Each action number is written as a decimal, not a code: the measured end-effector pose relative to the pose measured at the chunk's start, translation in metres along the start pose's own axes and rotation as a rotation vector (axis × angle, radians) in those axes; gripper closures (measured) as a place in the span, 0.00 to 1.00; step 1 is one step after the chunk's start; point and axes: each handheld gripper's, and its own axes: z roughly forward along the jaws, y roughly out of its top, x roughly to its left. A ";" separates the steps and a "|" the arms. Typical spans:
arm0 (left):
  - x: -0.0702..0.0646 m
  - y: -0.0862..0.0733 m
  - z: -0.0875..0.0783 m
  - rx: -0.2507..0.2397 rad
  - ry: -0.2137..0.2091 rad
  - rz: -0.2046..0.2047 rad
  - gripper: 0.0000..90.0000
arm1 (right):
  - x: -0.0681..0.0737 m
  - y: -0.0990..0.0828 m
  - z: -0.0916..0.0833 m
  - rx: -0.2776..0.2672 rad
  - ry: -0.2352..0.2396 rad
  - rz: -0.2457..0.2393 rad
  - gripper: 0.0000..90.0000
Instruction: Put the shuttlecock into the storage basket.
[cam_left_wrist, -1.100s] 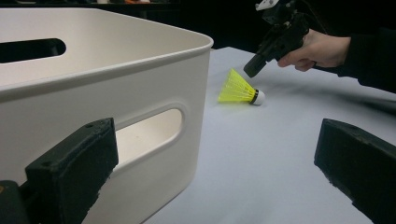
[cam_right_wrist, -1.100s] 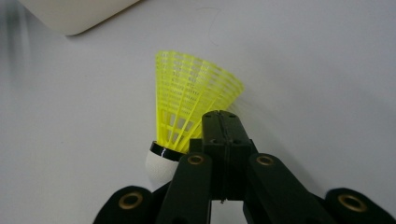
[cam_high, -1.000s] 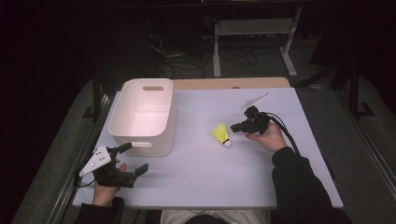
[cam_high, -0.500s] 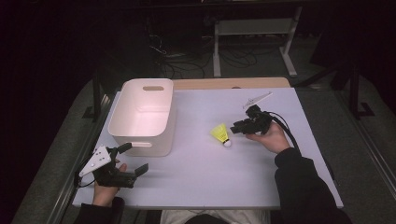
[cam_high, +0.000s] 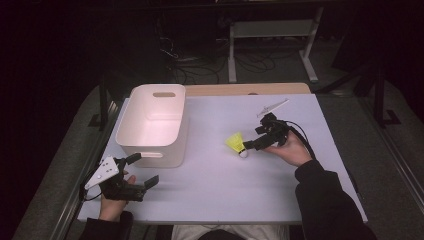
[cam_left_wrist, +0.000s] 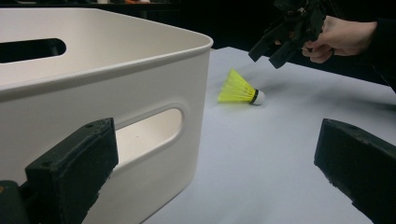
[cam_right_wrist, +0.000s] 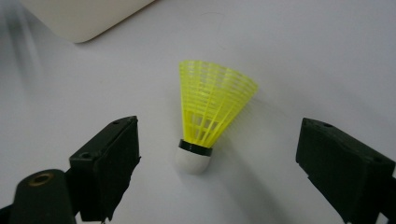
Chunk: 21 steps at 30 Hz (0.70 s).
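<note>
A yellow shuttlecock (cam_high: 236, 143) lies on its side near the middle of the desk (cam_high: 220, 195), its white cork tip turned toward the right gripper (cam_high: 248, 146), whose jaws have just been opening and now stand wide on either side of the cork without pressing it, as the right gripper view makes plain. The spread looks set to take the shuttlecock by its firm tip rather than its flimsy skirt. A white bin (cam_high: 153, 123) waits empty by the desk's left edge, toward the far corner, its open top the likely home for the shuttlecock. The left gripper (cam_high: 141, 172) idles near the desk's near left corner, jaws released and holding nothing, close beside the bin's handle slot. Whether it is there to steady the bin is hard to say from the dim high view.
</note>
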 end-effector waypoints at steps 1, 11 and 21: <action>0.000 0.000 0.000 0.000 0.000 0.000 0.00 | 0.002 0.000 0.001 0.003 0.001 -0.001 0.09; 0.000 0.000 0.000 -0.001 -0.001 -0.001 0.00 | 0.012 0.002 0.005 0.018 -0.023 -0.020 0.00; 0.000 0.000 0.000 -0.001 -0.001 0.000 0.00 | 0.012 -0.004 0.017 0.041 -0.012 -0.008 0.00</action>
